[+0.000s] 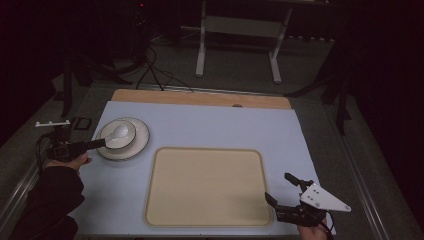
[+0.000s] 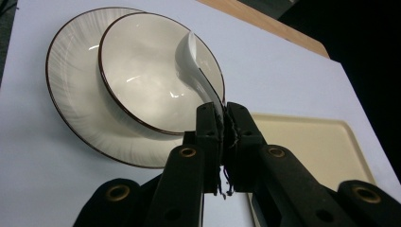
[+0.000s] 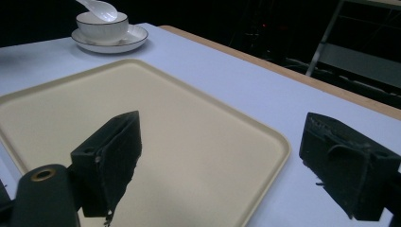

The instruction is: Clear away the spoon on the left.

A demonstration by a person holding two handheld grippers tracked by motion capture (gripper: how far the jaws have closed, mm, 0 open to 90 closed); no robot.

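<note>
Left gripper point(image 2: 222, 118) pinching a glossy white ceramic spoon point(image 2: 195, 71) by its handle, scoop poised over a cream bowl point(image 2: 142, 71) with dark rim, nested on a ribbed plate point(image 2: 71, 94) at ten o'clock from the beige tray point(image 1: 207, 187). Right gripper point(image 3: 222, 156) spread wide, at four o'clock.

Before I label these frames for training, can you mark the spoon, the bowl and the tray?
spoon point(image 2: 195, 71): left gripper view, on its white handle above the jaws.
bowl point(image 2: 142, 71): left gripper view, on its inner wall.
tray point(image 1: 207, 186): high view, on its bare floor.
</note>
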